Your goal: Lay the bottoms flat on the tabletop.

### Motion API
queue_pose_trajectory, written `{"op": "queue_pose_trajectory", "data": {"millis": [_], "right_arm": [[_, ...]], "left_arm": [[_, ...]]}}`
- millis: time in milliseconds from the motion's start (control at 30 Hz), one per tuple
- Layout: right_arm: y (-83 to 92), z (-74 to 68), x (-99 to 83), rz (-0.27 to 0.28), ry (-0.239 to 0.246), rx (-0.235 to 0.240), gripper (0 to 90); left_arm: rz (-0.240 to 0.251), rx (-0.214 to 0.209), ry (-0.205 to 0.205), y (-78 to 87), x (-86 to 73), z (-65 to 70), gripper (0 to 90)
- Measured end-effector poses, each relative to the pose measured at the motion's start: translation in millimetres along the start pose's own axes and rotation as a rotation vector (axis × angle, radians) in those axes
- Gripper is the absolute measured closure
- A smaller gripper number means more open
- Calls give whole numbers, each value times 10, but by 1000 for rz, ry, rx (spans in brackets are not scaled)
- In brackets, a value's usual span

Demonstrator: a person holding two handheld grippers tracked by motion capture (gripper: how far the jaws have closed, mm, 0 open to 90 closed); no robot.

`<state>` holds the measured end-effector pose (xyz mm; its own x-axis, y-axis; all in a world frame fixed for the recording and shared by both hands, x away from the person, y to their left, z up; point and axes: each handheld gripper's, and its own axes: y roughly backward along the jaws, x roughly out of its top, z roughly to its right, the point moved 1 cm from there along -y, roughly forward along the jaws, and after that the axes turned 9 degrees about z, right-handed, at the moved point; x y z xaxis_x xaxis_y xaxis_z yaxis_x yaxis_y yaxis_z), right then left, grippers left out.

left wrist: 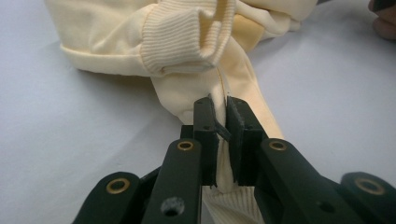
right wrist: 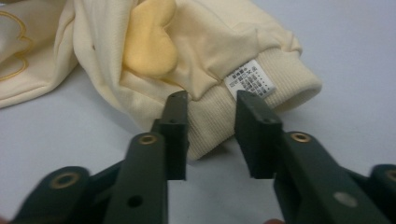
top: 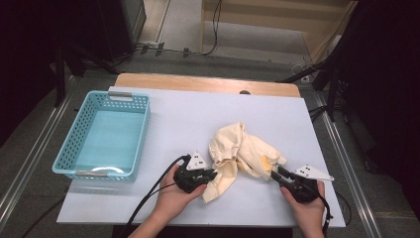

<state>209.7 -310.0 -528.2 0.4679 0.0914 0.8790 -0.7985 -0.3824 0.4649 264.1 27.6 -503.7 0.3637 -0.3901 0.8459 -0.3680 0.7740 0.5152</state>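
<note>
A thin fold of cream fabric is pinched between the fingers (left wrist: 205, 135) of the left gripper (left wrist: 219, 140), which are closed tight on a narrow strip of the garment (top: 242, 153) near one of its ribbed cuffs (left wrist: 180, 39). The fingers (right wrist: 175, 128) of the right gripper (right wrist: 212, 135) are set apart, with a gap seen between them, and their tips are placed at a ribbed hem (right wrist: 219, 116) of the same garment, just below a white care label (right wrist: 249, 79); whether the pads press on the cloth cannot be told, and a yellow heart-shaped patch (right wrist: 149, 46) is seen just above the left of the two fingers. In the high view, the left gripper (top: 210, 174) is held at the garment's lower left edge and the right gripper (top: 275, 174) at its lower right edge, each clasped in a hand (top: 173, 196) brought in from the near side. The crumpled cream garment is laid on the white worktop (top: 188, 119), right of centre and toward the near edge. A light blue perforated basket (top: 74, 148) is stood well apart at the worktop's left side.
</note>
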Motion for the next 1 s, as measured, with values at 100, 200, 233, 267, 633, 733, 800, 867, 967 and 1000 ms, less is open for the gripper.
{"op": "queue_pose_trajectory", "data": {"millis": [100,200,233,267,633,733,800,867,967,1000], "right_arm": [[3,-6,20,21,10,16,840],[-2,-5,56,38,21,18,882],[0,-7,69,46,18,23,882],[5,-8,79,56,20,28,882],[38,-235,62,96,60,160,481],[-17,-257,61,62,82,88,667],[-26,-228,96,61,56,82,790],[-36,-197,150,65,36,70,840],[-65,-145,261,91,32,49,855],[-76,-127,303,99,29,42,858]], "left_arm": [[-4,-17,-3,15,0,21,836],[-3,-26,-11,37,-15,52,838],[-2,-28,-11,44,-21,59,838],[0,-33,-7,58,-32,71,837],[0,-59,-20,134,-83,181,838],[2,-65,-21,150,-89,210,838],[7,-70,-17,152,-86,235,838],[2,-74,-23,149,-84,257,838],[0,-81,-30,147,-90,289,838],[-3,-83,-30,151,-88,303,838]]}}
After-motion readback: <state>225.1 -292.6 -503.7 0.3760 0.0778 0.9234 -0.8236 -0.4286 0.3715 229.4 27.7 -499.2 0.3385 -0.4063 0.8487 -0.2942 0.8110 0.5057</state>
